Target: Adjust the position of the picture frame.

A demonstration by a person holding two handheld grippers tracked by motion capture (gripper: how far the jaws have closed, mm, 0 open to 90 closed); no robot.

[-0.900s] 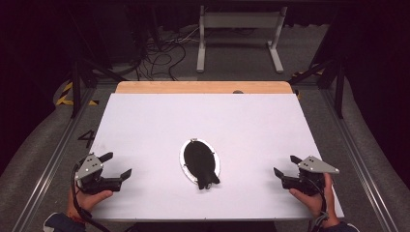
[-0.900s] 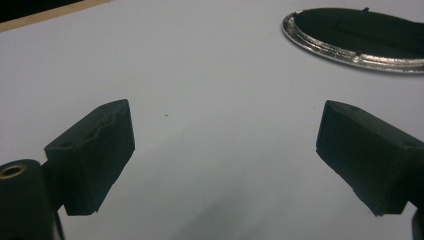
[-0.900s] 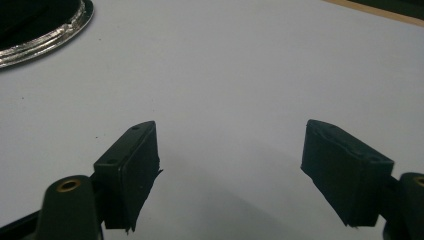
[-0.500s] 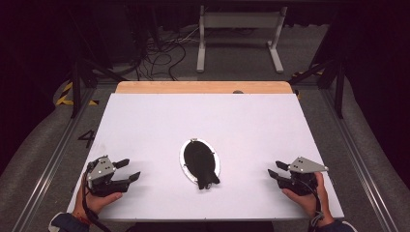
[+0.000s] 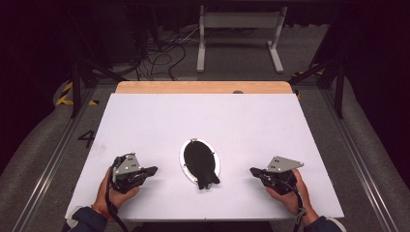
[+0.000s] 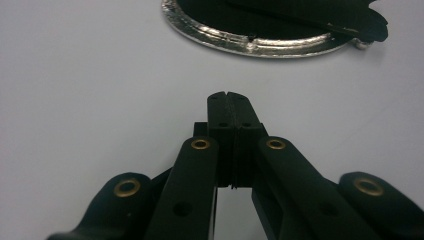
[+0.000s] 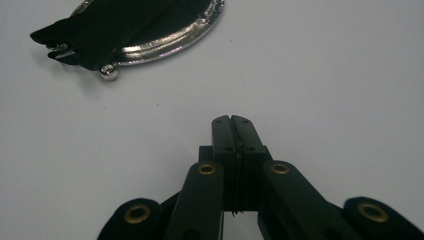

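Flanking the coin purse (image 5: 199, 162) near the table's (image 5: 145, 121) front edge: left gripper (image 5: 150, 170), right gripper (image 5: 255, 171), both pressed together, empty; long axis front-to-back, roughly equidistant.

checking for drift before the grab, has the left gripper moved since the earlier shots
Yes. In the high view the left gripper has slid toward the black coin purse, which lies where it was, mid-table.

Both grippers were black: left gripper (image 5: 153, 169), right gripper (image 5: 253, 171). Each carried a grey three-cornered top plate, brass rivets on the linkage arms and a trailing black cable. Sleeves were dark blue.
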